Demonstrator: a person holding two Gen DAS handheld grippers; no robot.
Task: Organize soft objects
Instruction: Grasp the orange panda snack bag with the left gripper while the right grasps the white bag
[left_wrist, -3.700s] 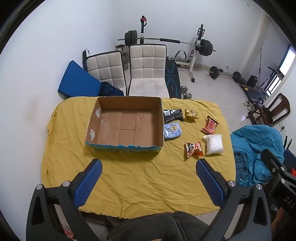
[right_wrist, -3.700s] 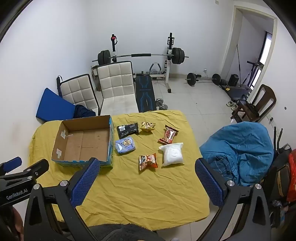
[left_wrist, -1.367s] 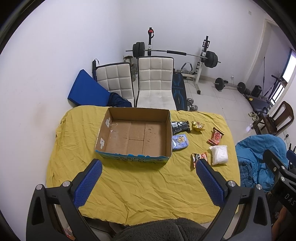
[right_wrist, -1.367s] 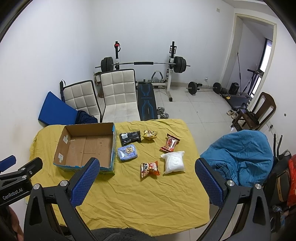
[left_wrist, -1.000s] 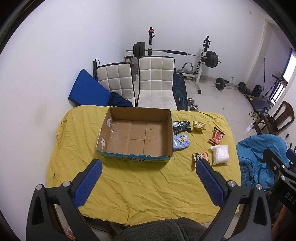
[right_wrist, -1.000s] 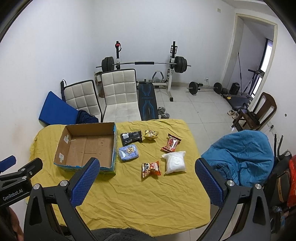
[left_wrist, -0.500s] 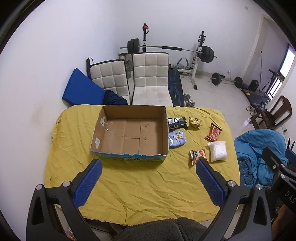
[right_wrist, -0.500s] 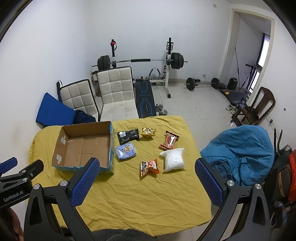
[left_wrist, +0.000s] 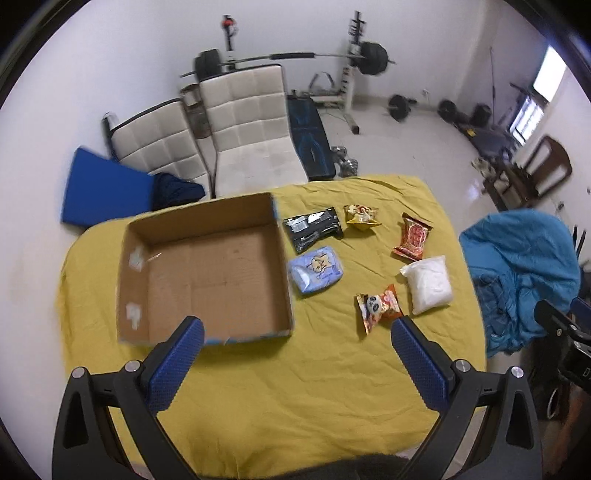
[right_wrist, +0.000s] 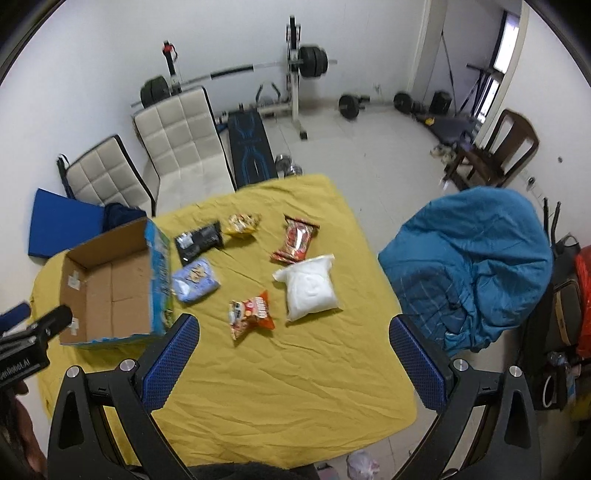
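Note:
An open, empty cardboard box (left_wrist: 207, 269) (right_wrist: 110, 291) sits on the yellow-covered table (left_wrist: 295, 387). Right of it lie soft packets: a black pouch (left_wrist: 313, 228), a light-blue pack (left_wrist: 317, 270) (right_wrist: 195, 280), a yellow snack bag (left_wrist: 362, 215), a red snack bag (left_wrist: 413, 237) (right_wrist: 295, 238), an orange panda bag (left_wrist: 378, 306) (right_wrist: 249, 314) and a white bag (left_wrist: 428, 283) (right_wrist: 311, 286). My left gripper (left_wrist: 295, 347) is open and empty above the table's near side. My right gripper (right_wrist: 293, 343) is open and empty, just short of the orange and white bags.
Two white quilted chairs (left_wrist: 243, 136), a blue mat (left_wrist: 103, 192) and a barbell bench (left_wrist: 310, 140) stand behind the table. A blue beanbag (right_wrist: 476, 258) sits right of the table, a wooden chair (right_wrist: 495, 147) beyond it.
Both grippers have moved forward and down toward the table and swung right; the box and packets look larger. Both grippers stay open. Nothing on the table has moved.

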